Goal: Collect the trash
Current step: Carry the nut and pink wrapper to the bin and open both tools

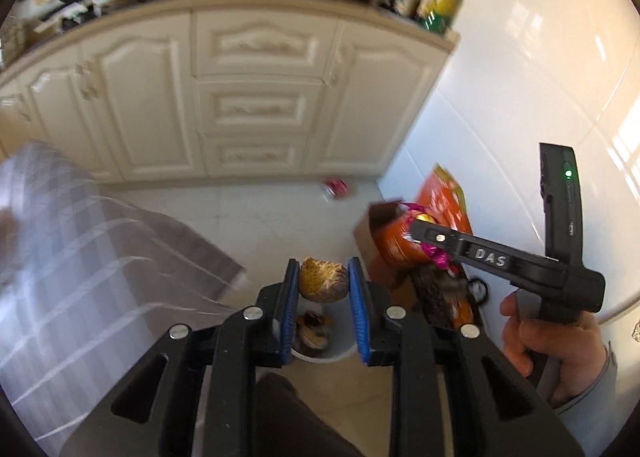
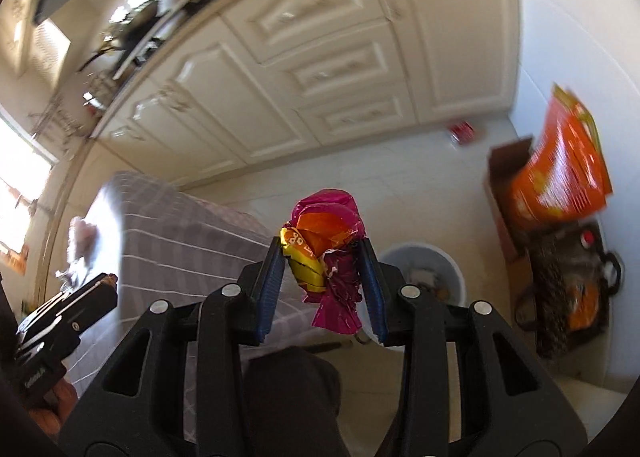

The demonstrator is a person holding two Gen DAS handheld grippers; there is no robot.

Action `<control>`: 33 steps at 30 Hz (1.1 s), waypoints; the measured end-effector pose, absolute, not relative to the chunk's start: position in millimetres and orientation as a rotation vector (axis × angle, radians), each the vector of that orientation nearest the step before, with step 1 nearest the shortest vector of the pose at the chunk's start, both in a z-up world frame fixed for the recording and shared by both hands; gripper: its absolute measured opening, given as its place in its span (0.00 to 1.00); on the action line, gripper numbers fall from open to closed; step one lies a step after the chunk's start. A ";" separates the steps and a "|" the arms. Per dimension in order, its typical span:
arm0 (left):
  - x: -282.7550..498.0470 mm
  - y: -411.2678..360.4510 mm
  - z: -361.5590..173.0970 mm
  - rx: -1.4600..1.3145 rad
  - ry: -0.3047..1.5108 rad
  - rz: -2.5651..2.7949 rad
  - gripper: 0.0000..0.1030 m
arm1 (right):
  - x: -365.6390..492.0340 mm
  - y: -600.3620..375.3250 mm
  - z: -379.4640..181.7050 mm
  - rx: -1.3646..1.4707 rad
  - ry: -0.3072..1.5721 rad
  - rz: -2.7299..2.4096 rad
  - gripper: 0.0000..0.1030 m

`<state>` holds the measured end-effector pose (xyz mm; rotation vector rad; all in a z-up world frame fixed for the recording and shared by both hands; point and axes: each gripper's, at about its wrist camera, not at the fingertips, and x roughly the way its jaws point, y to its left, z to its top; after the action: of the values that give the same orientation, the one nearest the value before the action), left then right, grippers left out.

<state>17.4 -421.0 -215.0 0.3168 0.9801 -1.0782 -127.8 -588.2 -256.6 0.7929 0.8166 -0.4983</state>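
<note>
My left gripper (image 1: 324,281) is shut on a brown, half-eaten bun (image 1: 323,280), held over a white waste bin (image 1: 340,351) on the floor with food scraps inside. My right gripper (image 2: 322,261) is shut on a crumpled magenta, orange and yellow wrapper (image 2: 326,245); the white waste bin (image 2: 452,269) stands below it, slightly to the right. In the left wrist view the right gripper (image 1: 424,231) reaches in from the right, held by a hand (image 1: 556,345), with the wrapper (image 1: 438,257) at its tip. The left gripper's body (image 2: 64,309) shows at the left of the right wrist view.
A table with a grey checked cloth (image 1: 80,257) is at the left. Cream kitchen cabinets (image 1: 248,97) line the far side. A cardboard box with orange packaging (image 2: 560,177) and a dark bag (image 2: 568,297) stand by the white wall. A red can (image 2: 462,133) lies on the tiled floor.
</note>
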 end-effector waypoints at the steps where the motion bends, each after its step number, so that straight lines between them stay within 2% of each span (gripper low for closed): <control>1: 15.1 -430.8 -223.3 0.330 1.002 -1.085 0.23 | -127.0 -591.5 -263.3 0.805 0.829 -0.506 0.36; 8: 5.6 -488.9 -286.7 0.428 1.146 -1.098 0.23 | -135.7 -616.9 -310.1 0.912 0.889 -0.517 0.36; 14: 11.3 -513.1 -318.1 0.445 1.221 -1.098 0.24 | -134.3 -626.8 -332.2 0.968 0.919 -0.491 0.38; 15: 12.2 -514.7 -320.8 0.445 1.230 -1.106 0.27 | -133.7 -628.1 -334.6 0.979 0.920 -0.490 0.39; 16: 13.4 -516.4 -324.4 0.450 1.246 -1.103 0.46 | -133.9 -629.1 -337.5 0.993 0.922 -0.493 0.42; 18: 15.5 -514.1 -322.4 0.438 1.246 -1.076 0.73 | -136.8 -631.9 -343.7 1.016 0.929 -0.520 0.69; 19: 17.3 -512.5 -320.5 0.426 1.241 -1.069 0.76 | -137.7 -632.7 -345.1 1.022 0.929 -0.530 0.73; 21: 19.0 -511.3 -318.3 0.442 1.230 -1.050 0.79 | -141.6 -634.4 -348.9 1.042 0.930 -0.544 0.89; 23: 20.6 -511.0 -316.9 0.456 1.217 -1.027 0.82 | -144.1 -634.9 -350.4 1.043 0.935 -0.563 0.94; 33: 21.7 -495.4 -292.3 0.429 1.175 -0.996 0.84 | -143.2 -629.0 -334.1 1.001 0.911 -0.607 0.94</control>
<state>21.7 -495.4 -292.3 0.4293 1.1755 -0.9955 -143.2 -629.0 -334.1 1.0007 0.9110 -0.6070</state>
